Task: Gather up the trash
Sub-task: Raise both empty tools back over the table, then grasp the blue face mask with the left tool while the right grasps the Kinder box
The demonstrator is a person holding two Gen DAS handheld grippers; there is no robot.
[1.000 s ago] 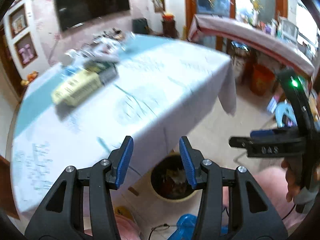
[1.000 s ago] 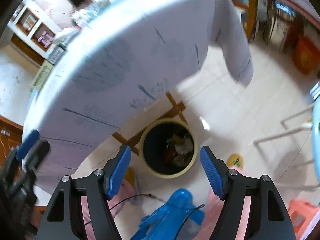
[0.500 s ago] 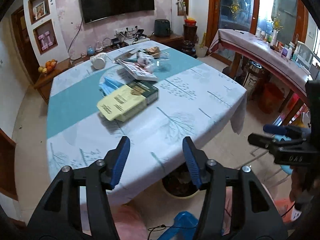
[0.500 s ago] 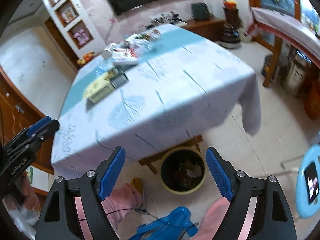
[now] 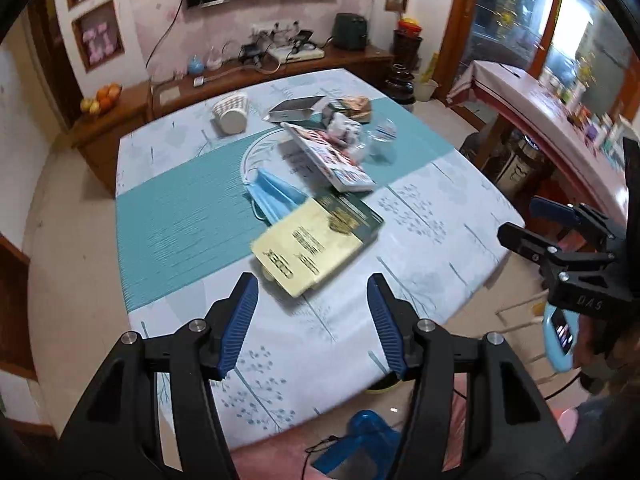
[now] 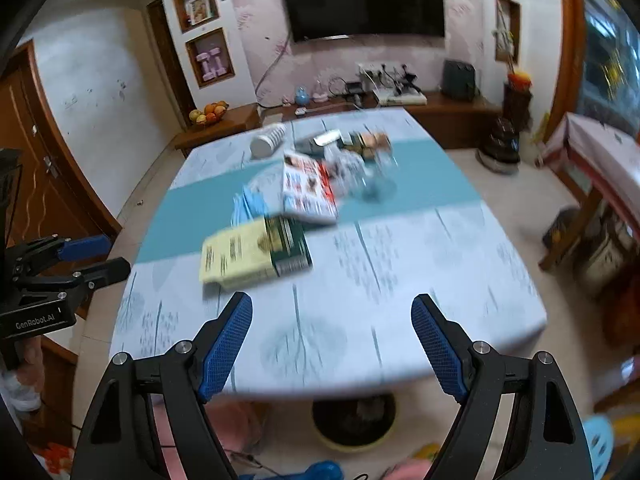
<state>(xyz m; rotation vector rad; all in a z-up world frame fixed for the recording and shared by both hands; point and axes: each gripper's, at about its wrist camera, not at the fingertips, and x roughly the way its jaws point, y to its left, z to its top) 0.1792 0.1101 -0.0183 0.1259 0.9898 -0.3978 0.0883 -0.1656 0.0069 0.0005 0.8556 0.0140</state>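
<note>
Left to right: the left gripper (image 5: 312,320) hangs empty, its jaws having just widened, above a surface (image 5: 440,216) draped in a pale tree-print cloth. Rubbish remains there: a crumpled blue face mask (image 5: 272,194), a yellow-and-green carton (image 5: 316,240) and a colourful glossy leaflet (image 5: 332,156). The right gripper (image 6: 332,344), jaws also just spread and empty, hovers above a round yellow-rimmed bin (image 6: 354,424) already holding scraps. A white ribbed cup (image 5: 232,114) lies beyond.
</note>
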